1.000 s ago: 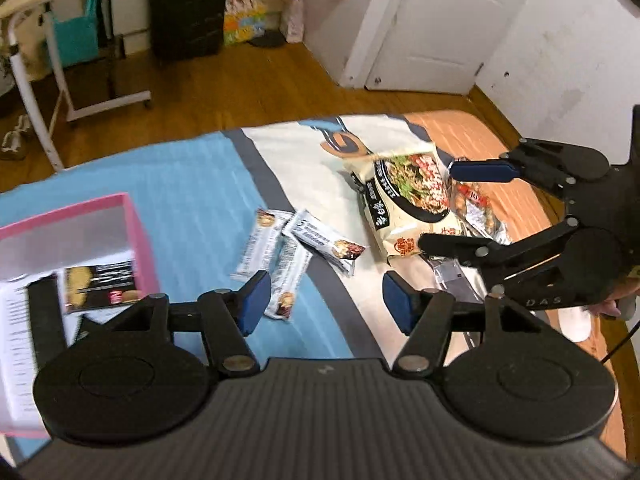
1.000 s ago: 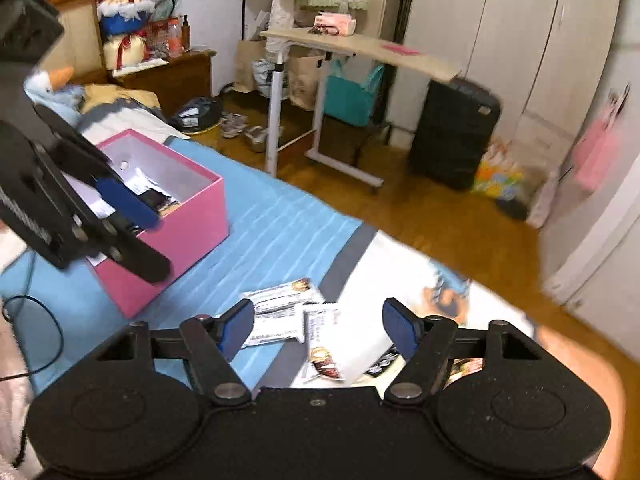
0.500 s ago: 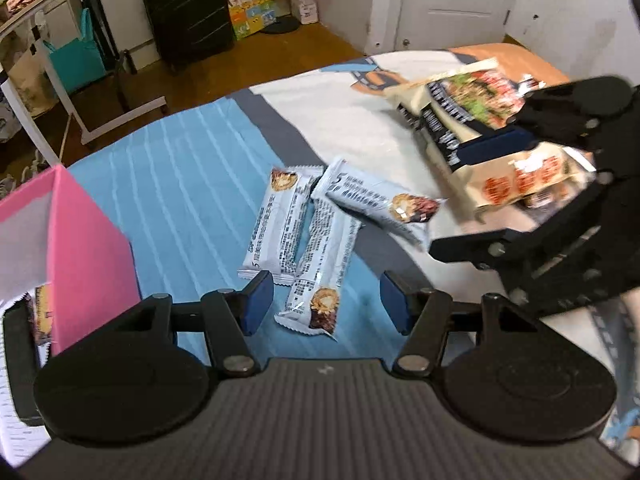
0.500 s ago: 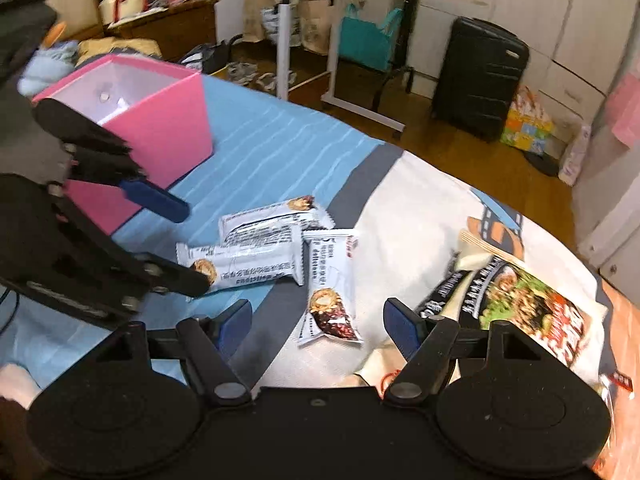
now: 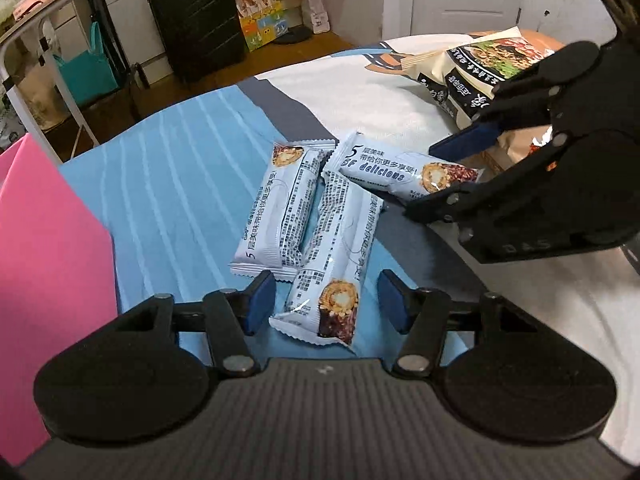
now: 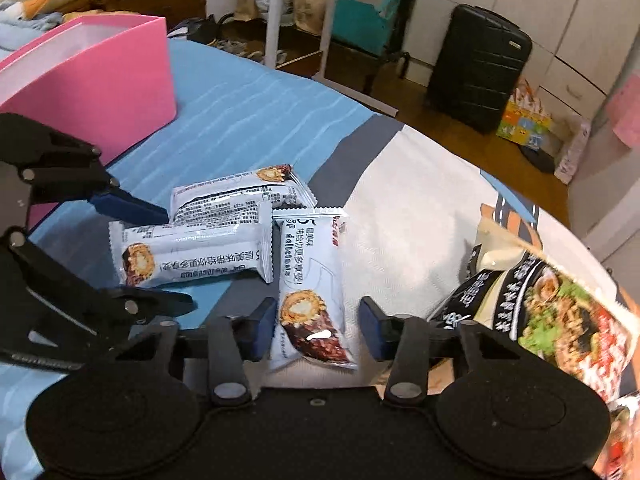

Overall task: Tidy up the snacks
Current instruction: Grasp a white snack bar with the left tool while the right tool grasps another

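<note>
Straddling one snack bar each: left tongs [image 5: 326, 306] and right tongs [image 6: 318, 328] have just been closing, pads not yet touching; bars' long axes run fwd between pads.

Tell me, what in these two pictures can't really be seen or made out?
- Pink box contents: the right wrist view shows only its wall and rim; the left wrist view cuts it off at the edge.
- Big noodle bag: partly behind the right gripper in the left wrist view.
- Fine print on the snack bars: too small.
- The person: out of frame.
</note>
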The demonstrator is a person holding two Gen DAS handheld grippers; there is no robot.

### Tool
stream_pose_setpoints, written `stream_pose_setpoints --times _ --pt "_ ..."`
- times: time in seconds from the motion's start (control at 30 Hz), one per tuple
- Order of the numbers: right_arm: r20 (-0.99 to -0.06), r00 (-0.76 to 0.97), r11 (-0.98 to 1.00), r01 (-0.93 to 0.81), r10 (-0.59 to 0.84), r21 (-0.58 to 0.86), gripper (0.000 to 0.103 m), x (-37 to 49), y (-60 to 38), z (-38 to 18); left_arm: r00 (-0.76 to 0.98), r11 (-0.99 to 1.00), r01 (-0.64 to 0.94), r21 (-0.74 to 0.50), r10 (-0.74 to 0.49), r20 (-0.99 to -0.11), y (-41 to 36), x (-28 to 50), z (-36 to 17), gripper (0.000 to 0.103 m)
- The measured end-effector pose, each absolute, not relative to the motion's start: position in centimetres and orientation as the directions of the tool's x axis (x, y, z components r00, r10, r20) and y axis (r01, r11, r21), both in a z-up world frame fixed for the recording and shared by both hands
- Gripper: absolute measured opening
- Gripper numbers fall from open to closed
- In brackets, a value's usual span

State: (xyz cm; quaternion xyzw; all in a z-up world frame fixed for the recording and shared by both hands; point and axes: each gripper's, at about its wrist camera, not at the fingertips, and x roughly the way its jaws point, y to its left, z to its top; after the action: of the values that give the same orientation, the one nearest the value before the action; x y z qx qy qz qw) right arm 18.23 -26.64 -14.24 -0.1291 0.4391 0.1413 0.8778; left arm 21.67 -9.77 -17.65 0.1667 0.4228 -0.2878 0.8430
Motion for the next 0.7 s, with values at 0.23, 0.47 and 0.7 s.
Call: stream_pose_setpoints --times 0.23,0.47,0.7 --pt "-0.768 0.635 0.977 -0.201 0.080 -0.065 0.034 16.3 -26.7 -13.7 0.470 0.773 0.632 0.044 -0.338 -0.816 -9.8 21.4 -17.0 0.033" --pt "-0.746 0.661 0.995 -0.098 0.075 0.013 0.033 14.0 -26.8 -12.8 0.466 0.791 0.612 0.014 -0.347 -0.814 -8.8 20.8 -15.1 0.028" --pt "-0.786 0.616 0.998 0.002 0.049 0.064 0.033 11.8 -26.3 -12.6 0.423 0.795 0.605 -0.048 -0.372 -0.826 -8.0 19.8 -13.8 0.028"
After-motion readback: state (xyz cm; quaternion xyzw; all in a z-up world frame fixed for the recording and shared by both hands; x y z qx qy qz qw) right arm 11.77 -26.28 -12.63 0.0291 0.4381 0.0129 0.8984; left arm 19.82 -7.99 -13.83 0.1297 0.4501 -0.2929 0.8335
